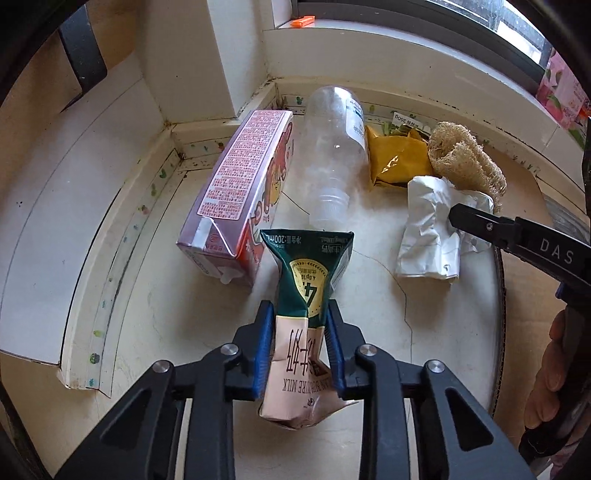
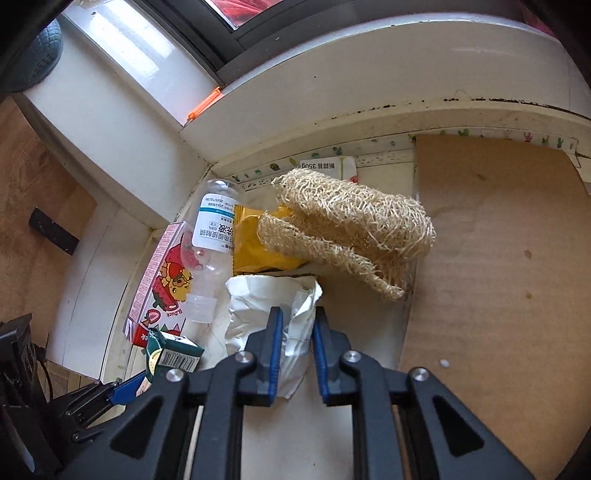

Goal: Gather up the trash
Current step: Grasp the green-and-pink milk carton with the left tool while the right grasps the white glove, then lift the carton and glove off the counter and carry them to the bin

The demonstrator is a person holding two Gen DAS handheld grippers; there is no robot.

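My left gripper [image 1: 299, 314] is shut on a crushed green and pink milk carton [image 1: 308, 280], held just above the white counter [image 1: 369, 302]. My right gripper [image 2: 297, 317] is shut on a crumpled white paper wrapper [image 2: 266, 299], which also shows in the left wrist view [image 1: 432, 229]. Beyond lie a pink strawberry drink carton [image 1: 240, 192], a clear plastic bottle [image 1: 332, 155] on its side, a yellow packet [image 1: 399, 158] and a loofah sponge [image 2: 351, 225]. In the right wrist view the milk carton [image 2: 173, 354] sits at lower left.
The trash lies in a corner below a window sill [image 1: 369, 44] with an orange clip [image 1: 301, 22]. A brown cardboard sheet [image 2: 498, 258] covers the counter to the right. A white wall panel [image 1: 74, 206] bounds the left.
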